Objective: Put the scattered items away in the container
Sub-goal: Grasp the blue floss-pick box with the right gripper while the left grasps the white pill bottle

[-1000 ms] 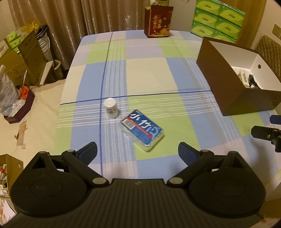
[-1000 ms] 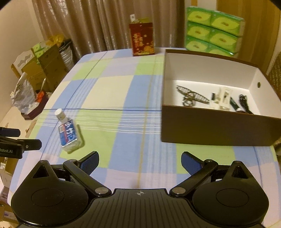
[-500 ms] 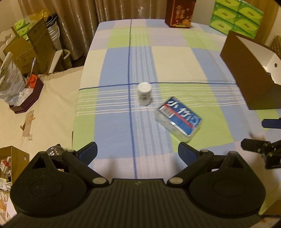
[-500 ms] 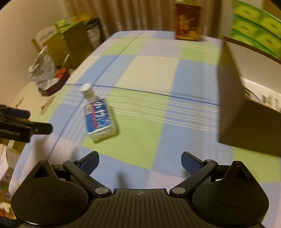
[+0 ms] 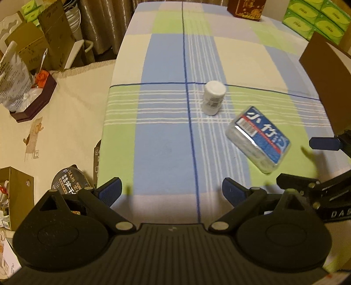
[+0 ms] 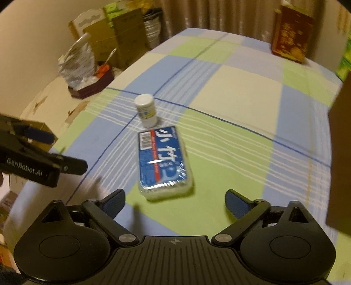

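Observation:
A small white bottle (image 5: 213, 99) stands upright on the checked tablecloth (image 5: 162, 142). Beside it lies a flat clear pack with a blue label (image 5: 260, 140). The same bottle (image 6: 146, 113) and pack (image 6: 164, 163) show in the right wrist view. My left gripper (image 5: 172, 191) hovers open over the cloth, short of the bottle. My right gripper (image 6: 175, 202) hangs just short of the pack's near end; its jaws are closing, still wide, nothing between them. The brown container's wall (image 5: 324, 81) is at the right edge, its inside hidden.
The table's left edge (image 5: 105, 122) drops to a cream cover with a dark red box (image 5: 33, 105) and cardboard boxes (image 5: 37, 43). A red gift box (image 5: 245, 8) and green tissue packs (image 5: 318, 17) stand at the far end.
Both grippers have moved down and left toward the bottle and the pack. The container has slid to the right edge of both views. The right gripper's fingers have come in slightly.

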Demonstrator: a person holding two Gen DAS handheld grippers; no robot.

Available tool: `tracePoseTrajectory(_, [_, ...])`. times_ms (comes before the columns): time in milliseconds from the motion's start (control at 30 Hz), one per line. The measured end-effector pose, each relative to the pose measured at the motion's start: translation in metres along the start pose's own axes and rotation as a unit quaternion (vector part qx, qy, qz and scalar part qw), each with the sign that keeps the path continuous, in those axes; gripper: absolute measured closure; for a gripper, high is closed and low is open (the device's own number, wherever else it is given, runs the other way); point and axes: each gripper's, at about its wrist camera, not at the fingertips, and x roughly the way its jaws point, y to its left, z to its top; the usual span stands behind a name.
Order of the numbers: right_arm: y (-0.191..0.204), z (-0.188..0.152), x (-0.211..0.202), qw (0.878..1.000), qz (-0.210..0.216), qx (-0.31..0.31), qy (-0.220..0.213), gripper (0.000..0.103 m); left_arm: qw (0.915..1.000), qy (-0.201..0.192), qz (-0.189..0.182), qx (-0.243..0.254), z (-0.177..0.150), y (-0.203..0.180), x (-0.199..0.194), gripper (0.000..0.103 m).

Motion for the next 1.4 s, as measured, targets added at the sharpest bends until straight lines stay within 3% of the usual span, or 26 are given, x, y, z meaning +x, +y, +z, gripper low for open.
tracePoseTrajectory(133, [0.005,0.004,0.017,1.0,-0.003,-0.024,0.001,0.024,1.0,0.004,0.001,-0.003,0.006,0.006,0.006,0.007])
tracePoseTrajectory(233, [0.005,0.006,0.024,0.999,-0.001,-0.037,-0.002,0.041,1.0,0.005,-0.001,-0.001,0.01,0.008,0.01,0.007])
tracePoseTrajectory(300, [0.004,0.006,0.025,0.999,-0.001,-0.04,-0.007,0.047,1.0,0.006,-0.005,0.001,0.012,0.007,0.012,0.008])
tracePoseTrajectory(600, [-0.026,-0.001,0.014,0.999,-0.052,0.013,0.002,0.048,0.9991,-0.005,-0.028,0.032,0.023,-0.006,0.022,0.013])
tracePoseTrajectory(767, [-0.049,-0.009,0.001,0.996,-0.07,0.049,0.009,0.048,0.9947,-0.043,-0.045,0.083,0.039,-0.021,0.029,0.025])
tracePoseTrajectory(1000, [-0.067,-0.017,-0.01,0.994,-0.084,0.075,0.013,0.048,0.9867,-0.084,-0.061,0.125,0.069,-0.035,0.043,0.032])
tracePoseTrajectory(1100, [-0.069,-0.018,-0.011,0.993,-0.086,0.079,0.012,0.047,0.9845,-0.093,-0.077,0.127,0.077,-0.037,0.051,0.048])
tracePoseTrajectory(1133, [-0.069,-0.018,-0.011,0.993,-0.082,0.082,0.012,0.046,0.984,-0.094,-0.08,0.128,0.079,-0.038,0.053,0.058])
tracePoseTrajectory(1233, [-0.07,-0.019,-0.014,0.993,-0.078,0.084,0.003,0.034,0.9835,-0.09,-0.092,0.127,0.082,-0.04,0.058,0.08])
tracePoseTrajectory(1400, [-0.068,-0.011,-0.013,0.994,-0.08,0.07,-0.007,0.034,0.9812,-0.101,-0.096,0.133,0.076,-0.042,0.052,0.08])
